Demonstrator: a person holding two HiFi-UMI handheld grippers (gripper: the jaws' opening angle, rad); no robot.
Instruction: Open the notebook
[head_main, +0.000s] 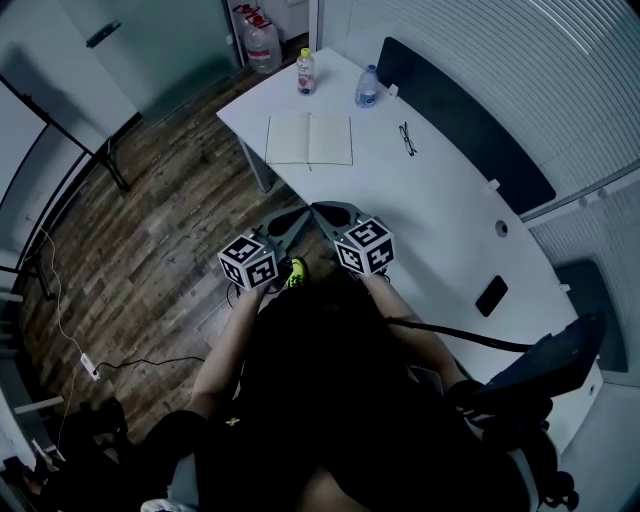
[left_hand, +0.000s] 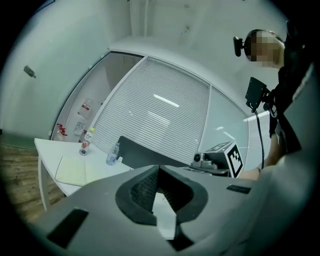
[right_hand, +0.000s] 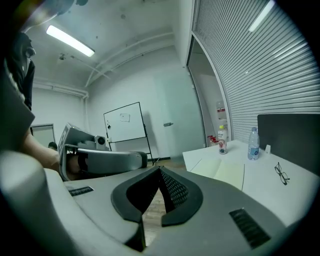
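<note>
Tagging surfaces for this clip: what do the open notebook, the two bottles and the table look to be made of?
The notebook looks like paper: matte cream pages lying flat with a centre fold. The yellow-capped bottle and the blue-capped bottle are probably clear plastic, judging by their see-through walls and wrapped labels. The table has a smooth white top with a faint sheen, likely laminate.

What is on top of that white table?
An open notebook, a yellow-capped bottle, a blue-capped bottle, glasses and a dark phone. The table has its near end covered by a chair.
</note>
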